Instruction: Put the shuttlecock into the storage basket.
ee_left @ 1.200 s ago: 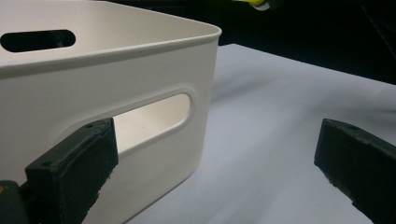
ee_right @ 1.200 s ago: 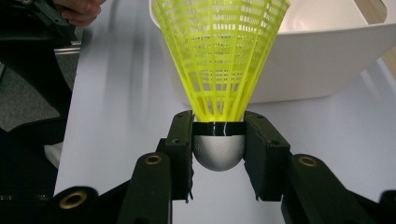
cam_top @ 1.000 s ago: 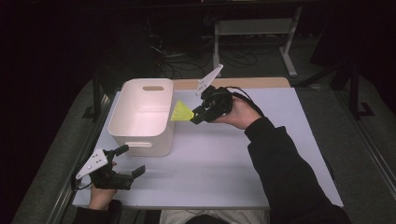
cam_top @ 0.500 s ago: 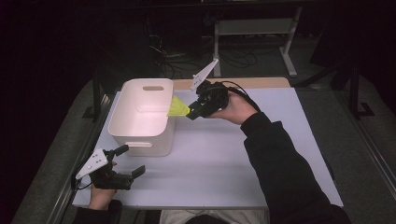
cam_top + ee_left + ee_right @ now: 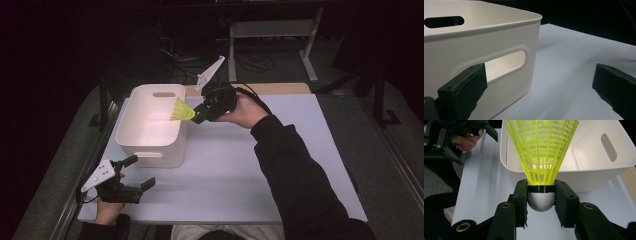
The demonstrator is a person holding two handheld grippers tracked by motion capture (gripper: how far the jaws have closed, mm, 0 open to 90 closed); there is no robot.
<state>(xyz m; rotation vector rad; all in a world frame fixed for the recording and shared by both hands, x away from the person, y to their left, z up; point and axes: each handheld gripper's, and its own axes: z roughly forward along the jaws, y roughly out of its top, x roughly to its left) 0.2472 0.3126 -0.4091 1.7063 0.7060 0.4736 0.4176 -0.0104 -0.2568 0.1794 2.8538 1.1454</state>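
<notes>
R gripper (image 5: 200, 114) jaws clamped on yellow shuttlecock (image 5: 181, 111) over white bin (image 5: 150, 137) rim; L gripper (image 5: 137, 172) jaws wide apart, empty, on surface (image 5: 240, 170).

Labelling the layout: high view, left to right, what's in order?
Left gripper → bin → shuttlecock → right gripper → right hand

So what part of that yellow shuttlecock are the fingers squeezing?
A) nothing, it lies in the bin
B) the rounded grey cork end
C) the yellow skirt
B: the right gripper has its fingers clamped on the shuttlecock at its grey cork end, skirt pointing toward the bin.
</notes>
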